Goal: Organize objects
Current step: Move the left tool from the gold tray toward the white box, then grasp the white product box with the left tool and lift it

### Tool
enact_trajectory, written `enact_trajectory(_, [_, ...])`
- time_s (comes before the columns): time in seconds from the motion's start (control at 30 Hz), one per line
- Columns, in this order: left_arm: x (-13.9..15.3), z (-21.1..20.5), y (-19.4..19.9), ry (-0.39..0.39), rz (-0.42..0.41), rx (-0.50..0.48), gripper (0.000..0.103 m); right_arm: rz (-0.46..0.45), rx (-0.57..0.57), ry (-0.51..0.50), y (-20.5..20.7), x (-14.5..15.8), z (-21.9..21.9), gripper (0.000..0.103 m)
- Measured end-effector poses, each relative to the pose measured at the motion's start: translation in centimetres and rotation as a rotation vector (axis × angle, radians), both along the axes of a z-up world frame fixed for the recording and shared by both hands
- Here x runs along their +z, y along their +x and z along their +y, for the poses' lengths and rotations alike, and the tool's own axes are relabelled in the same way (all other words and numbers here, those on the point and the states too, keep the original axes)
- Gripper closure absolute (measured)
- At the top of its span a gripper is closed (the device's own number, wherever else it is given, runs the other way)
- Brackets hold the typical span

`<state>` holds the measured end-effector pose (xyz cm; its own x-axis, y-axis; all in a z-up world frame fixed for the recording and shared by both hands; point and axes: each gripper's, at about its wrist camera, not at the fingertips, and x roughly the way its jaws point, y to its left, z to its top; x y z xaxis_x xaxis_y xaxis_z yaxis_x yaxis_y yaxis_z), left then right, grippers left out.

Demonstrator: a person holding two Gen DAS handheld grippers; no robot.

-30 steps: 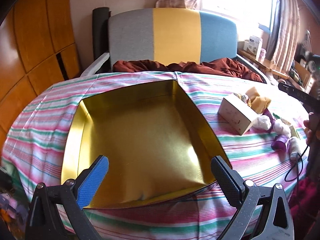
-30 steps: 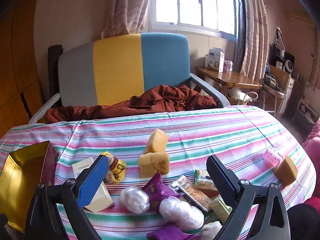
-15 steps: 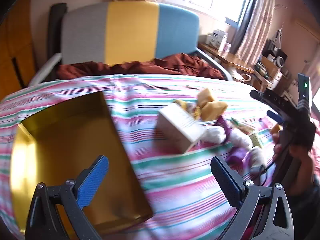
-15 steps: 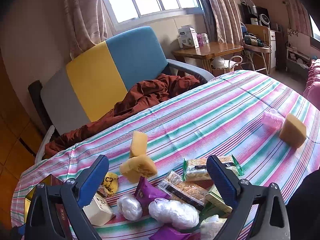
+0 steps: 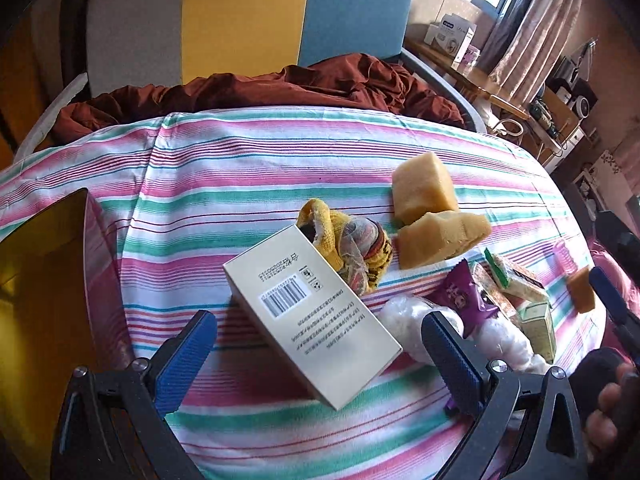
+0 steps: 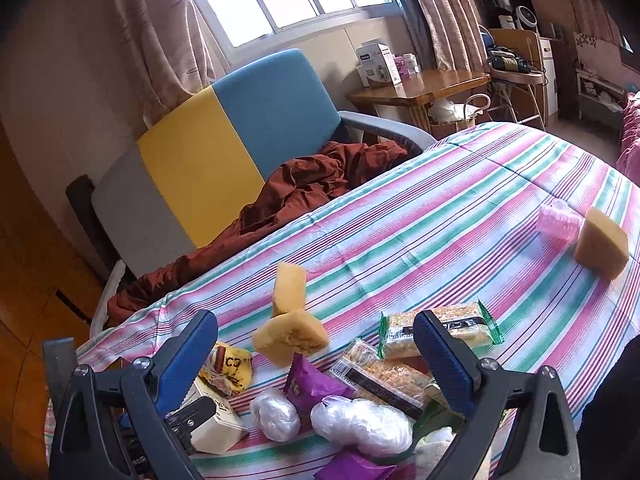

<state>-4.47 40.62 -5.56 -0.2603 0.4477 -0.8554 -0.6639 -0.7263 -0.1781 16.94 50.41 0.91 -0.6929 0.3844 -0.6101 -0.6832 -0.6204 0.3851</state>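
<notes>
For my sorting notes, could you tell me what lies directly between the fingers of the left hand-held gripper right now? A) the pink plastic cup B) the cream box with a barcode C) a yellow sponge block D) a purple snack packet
B: in the left wrist view the cream box with its barcode face up lies on the striped cloth in front of the open left hand-held gripper, not yet gripped.

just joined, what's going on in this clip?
A person with two handheld grippers is tidying clutter on a striped tablecloth. The left gripper is open around a beige box, not gripping it yet. The right gripper hovers open over snack packets and sponges. A gold tray sits at the left, with nothing visible inside.
</notes>
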Motion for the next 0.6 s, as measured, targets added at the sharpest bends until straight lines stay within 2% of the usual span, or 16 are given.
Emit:
enact_trajectory(0.27, [-2.6,0.8,-2.2,-0.022,-0.068,0.073,0.000,-0.015,0.024,-0.023,-0.6,-0.6,0.1,0.003])
enact_trajectory(0.3, [-3.0,0.5,-2.4,-0.026,-0.075,0.085,0.004,-0.016,0.025,-0.024,-0.6,-0.6,0.0,0.003])
enact_trajectory(0.37, [-3.4,-0.4,-2.5,0.005,-0.111,0.091,0.020,-0.024,0.025,-0.023,-0.7,-0.7,0.0,0.003])
enact_trajectory(0.4, [-3.4,-0.9,-2.3,0.004,-0.114,0.096,0.033,-0.029,0.027,-0.023,-0.7,-0.7,0.0,0.003])
enact_trajectory(0.5, [-3.2,-1.7,-0.8,-0.006,-0.067,0.054,0.052,-0.046,0.035,-0.016,-1.0,-0.8,-0.3,0.003])
enact_trajectory(0.6, [-3.1,-2.3,1.2,-0.018,-0.029,-0.001,0.052,-0.064,0.047,-0.006,-1.3,-0.9,-0.5,0.003])
